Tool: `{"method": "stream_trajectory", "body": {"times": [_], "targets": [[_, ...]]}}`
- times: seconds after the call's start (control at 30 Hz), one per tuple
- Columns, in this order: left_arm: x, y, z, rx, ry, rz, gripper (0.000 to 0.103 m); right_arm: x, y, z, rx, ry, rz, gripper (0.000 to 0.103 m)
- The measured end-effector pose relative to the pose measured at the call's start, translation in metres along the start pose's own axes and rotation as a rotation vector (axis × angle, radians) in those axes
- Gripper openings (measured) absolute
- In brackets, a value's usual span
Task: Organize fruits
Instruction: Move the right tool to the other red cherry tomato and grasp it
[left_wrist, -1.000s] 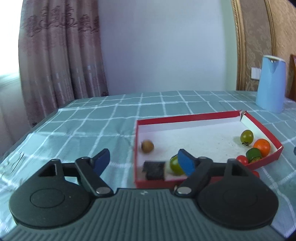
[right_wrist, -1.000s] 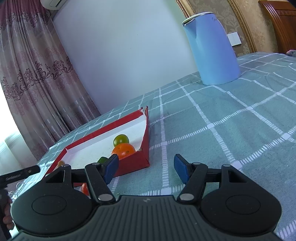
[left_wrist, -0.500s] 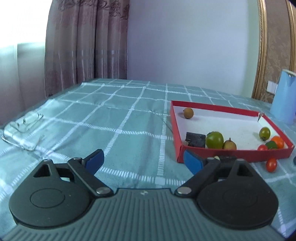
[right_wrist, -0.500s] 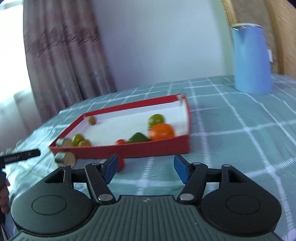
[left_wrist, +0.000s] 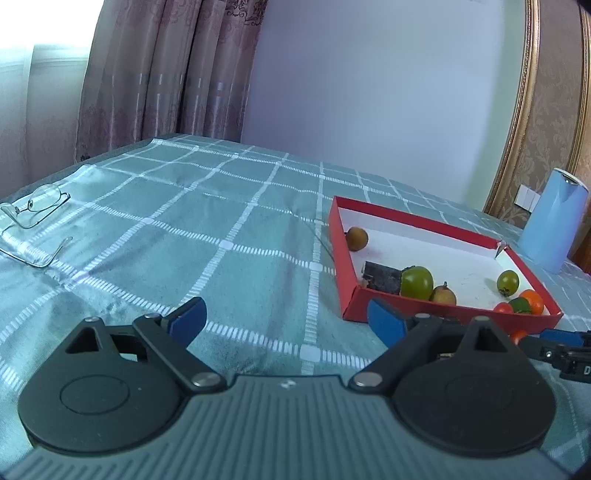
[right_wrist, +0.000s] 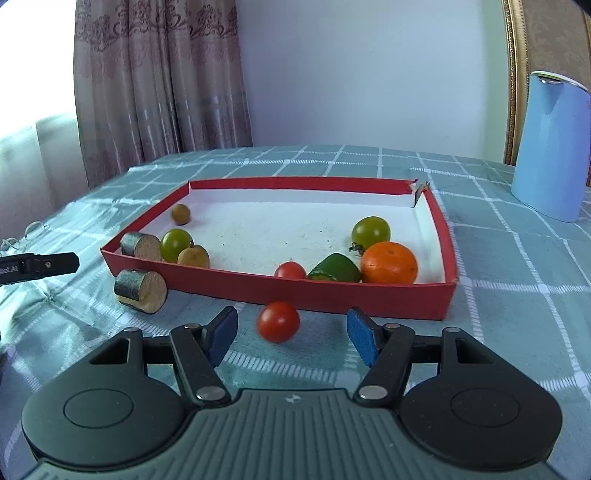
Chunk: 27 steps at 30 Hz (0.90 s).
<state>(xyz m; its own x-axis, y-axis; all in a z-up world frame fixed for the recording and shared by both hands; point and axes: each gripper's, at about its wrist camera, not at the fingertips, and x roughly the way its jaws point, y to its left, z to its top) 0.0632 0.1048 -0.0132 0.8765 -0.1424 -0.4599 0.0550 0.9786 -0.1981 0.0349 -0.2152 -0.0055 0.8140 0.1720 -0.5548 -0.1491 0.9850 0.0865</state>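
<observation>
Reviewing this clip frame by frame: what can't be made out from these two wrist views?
- Red tomato outside the red tray: in the left wrist view only a sliver shows behind the left tongs.
- Left tongs in the right wrist view: cut off by the left edge, only one dark tip shows.
- Glasses: cut by the frame edge, left wrist view.
- Green piece beside the orange: tray wall hides its base; kind unclear.
- Right tongs: tomato contact unclear.

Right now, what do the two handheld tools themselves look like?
Both look alike. The left tool and the right tool each have a grey ribbed body, two black round-ended linkage arms with silver pivot pins, and fingers tipped with blue pads. A small white logo marks each body. No cables or sleeves show.
</observation>
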Motion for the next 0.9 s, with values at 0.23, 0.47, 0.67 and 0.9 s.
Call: {"method": "stream_trajectory", "body": {"times": [0.23,0.47,0.67,0.9], "targets": [[-0.003,-0.003,-0.001,0.011,-0.027,0.024,0.093,0.008,0.006,0.001,-0.027,0.035,-0.014,0.052],[-0.005,-0.004,-0.001,0.017,-0.039,0.043,0.093,0.012,0.01,0.002,-0.042,0.046,-0.012,0.042],[-0.006,-0.004,-0.002,0.02,-0.042,0.049,0.093,0.014,0.012,0.003,-0.049,0.046,-0.007,0.041],[-0.006,-0.004,-0.001,0.022,-0.044,0.05,0.093,0.015,0.014,0.003,-0.056,0.052,-0.007,0.038]]}}
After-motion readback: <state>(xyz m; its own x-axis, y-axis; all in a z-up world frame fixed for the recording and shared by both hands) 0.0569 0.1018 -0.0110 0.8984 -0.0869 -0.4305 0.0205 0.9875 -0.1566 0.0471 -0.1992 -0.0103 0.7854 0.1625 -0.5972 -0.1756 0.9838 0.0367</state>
